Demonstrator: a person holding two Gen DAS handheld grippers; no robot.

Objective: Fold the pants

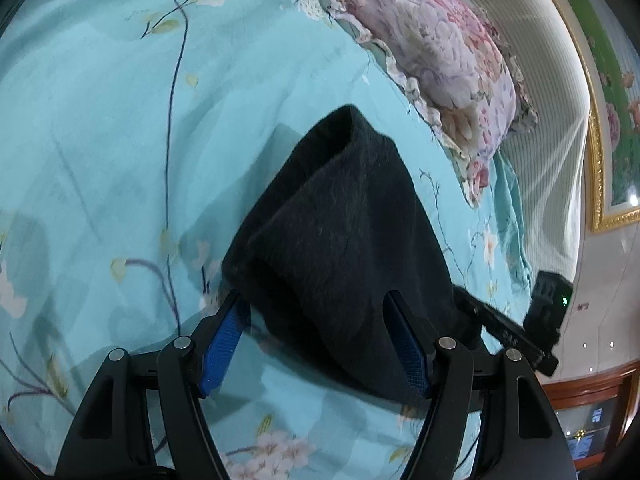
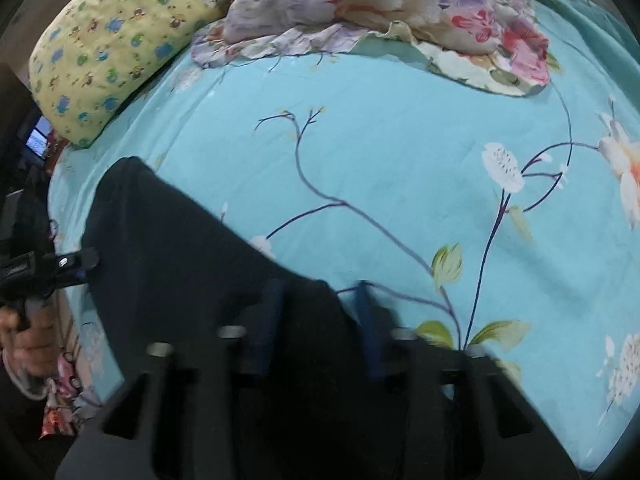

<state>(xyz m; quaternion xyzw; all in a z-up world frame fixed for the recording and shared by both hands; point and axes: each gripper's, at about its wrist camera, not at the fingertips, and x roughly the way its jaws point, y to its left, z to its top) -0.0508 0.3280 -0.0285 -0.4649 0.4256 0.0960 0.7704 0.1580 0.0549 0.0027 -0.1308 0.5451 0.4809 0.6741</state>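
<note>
I'm looking over a bed spread with a turquoise floral sheet, a pink-and-lilac flowered pillow against the pale headboard, and in the right wrist view a yellow printed pillow beside it. No bins or baskets show in either view; the only thing held is the dark pants, bunched and lifted above the sheet. My left gripper has its blue-padded fingers spread apart, with the cloth draped between them and over the right finger. My right gripper is blurred; its fingers stand apart, with dark fabric lying between them. The right gripper also shows at the far edge of the left wrist view, behind the cloth.
</note>
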